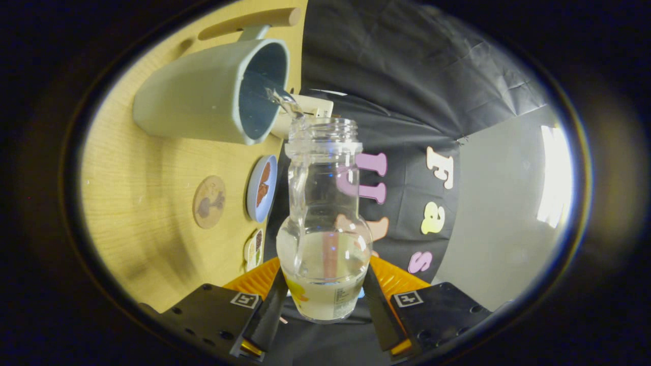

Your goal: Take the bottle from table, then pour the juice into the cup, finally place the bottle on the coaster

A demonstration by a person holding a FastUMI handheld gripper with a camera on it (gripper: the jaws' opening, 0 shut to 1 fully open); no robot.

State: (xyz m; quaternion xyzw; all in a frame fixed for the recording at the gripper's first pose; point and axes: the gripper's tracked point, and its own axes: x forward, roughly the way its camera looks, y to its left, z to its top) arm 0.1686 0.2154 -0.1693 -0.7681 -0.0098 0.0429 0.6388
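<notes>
Juice [286,103] runs in a thin stream from the mouth of the clear glass bottle [324,218] into the grey-blue cup [213,91] just beside it on the wooden table [152,203]. The gripper [323,305] holds the bottle, one finger pressed on each side of its base. Near the bottle, a round cork coaster [209,202] and a small blue dish [262,188] sit on the table.

Bottle [324,223] clamped between the tool [324,300] fingers, its mouth right at the cup [203,94] rim — no gap there. Coasters [209,202] line the table [132,203] edge beside it — bare wood beyond them is open.
</notes>
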